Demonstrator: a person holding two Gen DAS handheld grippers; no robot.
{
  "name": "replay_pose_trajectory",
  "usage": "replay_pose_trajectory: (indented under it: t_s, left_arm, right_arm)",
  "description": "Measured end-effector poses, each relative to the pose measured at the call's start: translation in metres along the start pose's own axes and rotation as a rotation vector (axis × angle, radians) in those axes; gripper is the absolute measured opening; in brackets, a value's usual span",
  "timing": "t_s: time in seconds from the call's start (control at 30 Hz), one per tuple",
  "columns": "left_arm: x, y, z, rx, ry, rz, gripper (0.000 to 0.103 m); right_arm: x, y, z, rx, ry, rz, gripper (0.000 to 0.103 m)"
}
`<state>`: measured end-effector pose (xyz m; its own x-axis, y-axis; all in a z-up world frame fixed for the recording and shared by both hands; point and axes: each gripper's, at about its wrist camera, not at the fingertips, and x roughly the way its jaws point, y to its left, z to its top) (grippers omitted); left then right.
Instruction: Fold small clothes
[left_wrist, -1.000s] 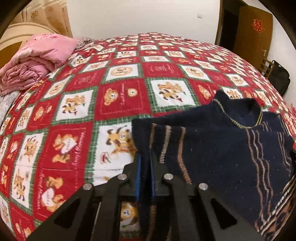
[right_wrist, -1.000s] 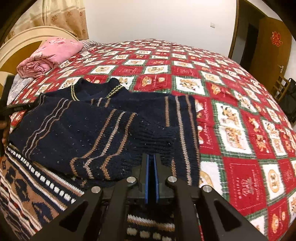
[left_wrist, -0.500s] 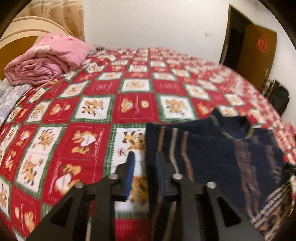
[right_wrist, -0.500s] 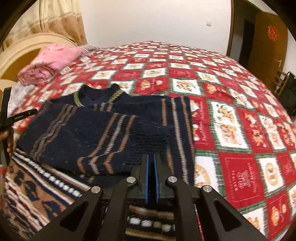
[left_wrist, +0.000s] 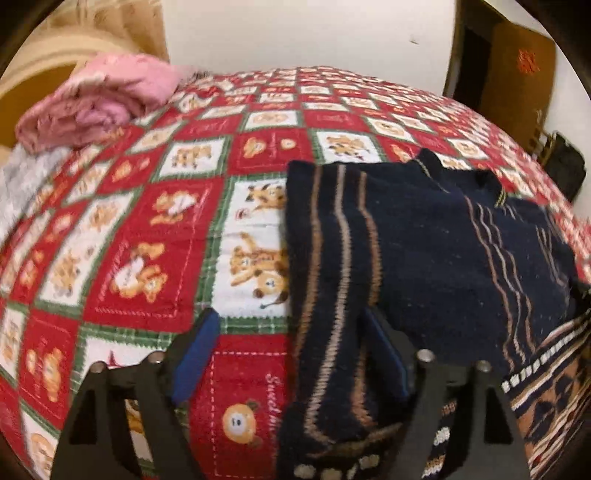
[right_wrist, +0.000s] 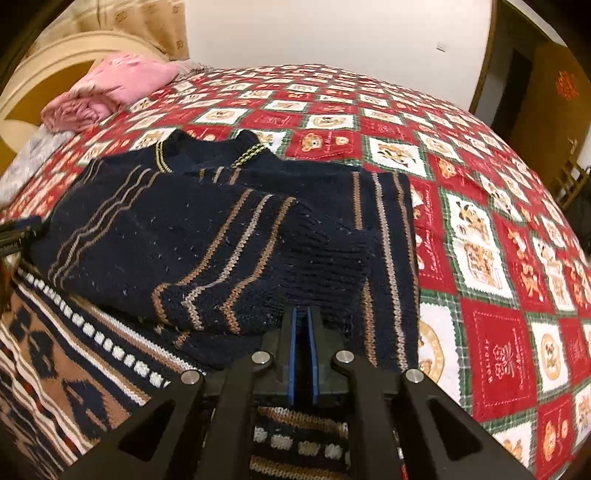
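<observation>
Bedding forms the work surface: a red, white and green patchwork bedspread (right_wrist: 491, 339) printed with bears is spread across the whole bed, and all positions below are given relative to the dark knitted sweater (right_wrist: 207, 236) laid on it. Beyond the sweater's collar, towards the curved headboard (right_wrist: 55, 66), a folded pink quilt (left_wrist: 99, 99) is stacked. Behind the bed a plain pale wall is seen, with a brown door (right_wrist: 554, 96) to the right of the sweater.

The sleeve-folding step is judged to be in hand. One striped sleeve (right_wrist: 229, 273) is laid diagonally across the sweater's chest. The left gripper (left_wrist: 291, 350) has just been opening; its jaws are spread wide, with the sweater's folded side edge (left_wrist: 332, 295) passing loosely between them and pressed by neither pad. The right gripper (right_wrist: 303, 350) is held with jaws fully closed on nothing, above the sweater's patterned lower band (right_wrist: 74, 350).

The next move is judged to call for a fresh grip by both grippers at the band, so that the lower half can be brought up towards the collar.
</observation>
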<state>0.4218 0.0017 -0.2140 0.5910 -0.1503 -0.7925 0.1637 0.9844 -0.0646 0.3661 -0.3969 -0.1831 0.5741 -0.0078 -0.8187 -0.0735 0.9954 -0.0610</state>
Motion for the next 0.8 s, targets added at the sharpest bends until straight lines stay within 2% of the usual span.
replay_pose_trajectory:
  t_s: [0.07, 0.17, 0.23, 0.3, 0.33, 0.43, 0.5, 0.6, 0.73, 0.8]
  left_arm:
    - [0.002, 0.007, 0.0, -0.036, 0.01, -0.028, 0.088]
    - [0.001, 0.004, -0.001, -0.039, 0.013, -0.019, 0.089]
    - [-0.016, -0.002, 0.0, -0.025, -0.038, -0.001, 0.089]
    - [-0.035, -0.012, -0.003, 0.044, -0.114, -0.004, 0.09]
    - [-0.037, -0.017, -0.004, 0.074, -0.12, 0.015, 0.093]
    - [-0.03, -0.027, -0.011, 0.128, -0.09, 0.038, 0.093]
    - [-0.02, -0.025, -0.015, 0.125, -0.053, 0.043, 0.093]
    - [-0.011, -0.014, -0.012, 0.076, -0.003, 0.009, 0.1]
    - [-0.006, -0.003, -0.014, 0.006, 0.029, -0.049, 0.102]
    - [-0.009, -0.005, -0.015, 0.005, 0.026, -0.044, 0.103]
  right_arm:
    - [0.0, -0.005, 0.002, 0.038, 0.009, 0.021, 0.006]
    - [0.002, -0.008, 0.0, 0.055, 0.003, 0.029, 0.006]
    - [-0.001, -0.007, 0.003, 0.063, 0.011, 0.019, 0.006]
    - [-0.009, -0.005, 0.005, 0.069, 0.004, -0.008, 0.006]
    - [-0.01, -0.003, 0.003, 0.061, 0.006, -0.02, 0.006]
    - [-0.001, 0.001, -0.006, 0.033, 0.053, -0.028, 0.006]
    - [-0.003, 0.002, -0.01, 0.031, 0.025, -0.032, 0.006]
    - [-0.004, 0.001, -0.013, 0.042, 0.013, -0.034, 0.006]
    - [-0.005, 0.005, -0.017, 0.024, -0.011, -0.049, 0.006]
    - [-0.005, 0.005, -0.018, 0.027, -0.015, -0.051, 0.006]
